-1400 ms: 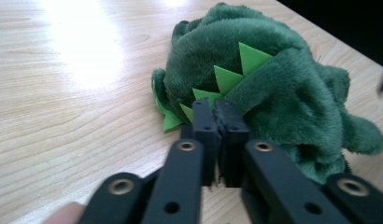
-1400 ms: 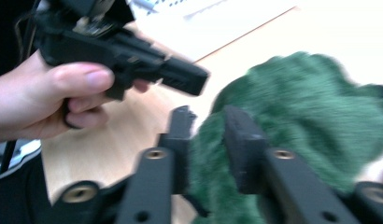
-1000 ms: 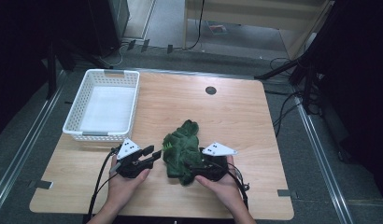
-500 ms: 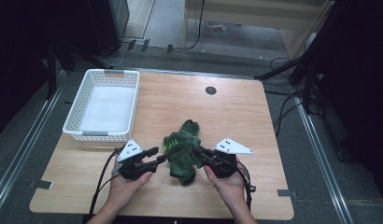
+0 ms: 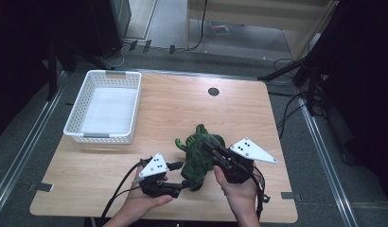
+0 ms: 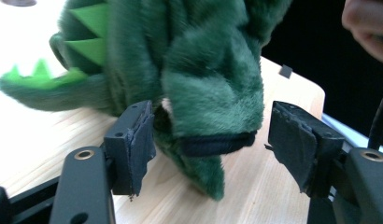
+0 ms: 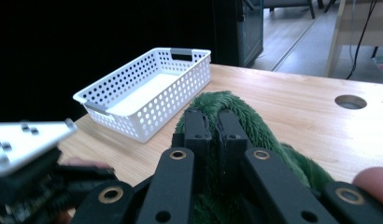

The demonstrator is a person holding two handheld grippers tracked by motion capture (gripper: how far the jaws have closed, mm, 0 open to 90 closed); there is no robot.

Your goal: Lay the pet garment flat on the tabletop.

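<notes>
On the wooden worktop (image 5: 173,109), right of and nearer the person than the white perforated basket (image 5: 106,106), lies a green plush dinosaur (image 5: 199,155). Right gripper (image 5: 215,150): jaws clenched on its fur. Left gripper (image 5: 181,176): jaws released, spread either side of a plush limb.

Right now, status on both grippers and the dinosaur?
Right gripper shut on green plush dinosaur. Left gripper open, jaws either side of its lower end. White basket empty, far left.
</notes>
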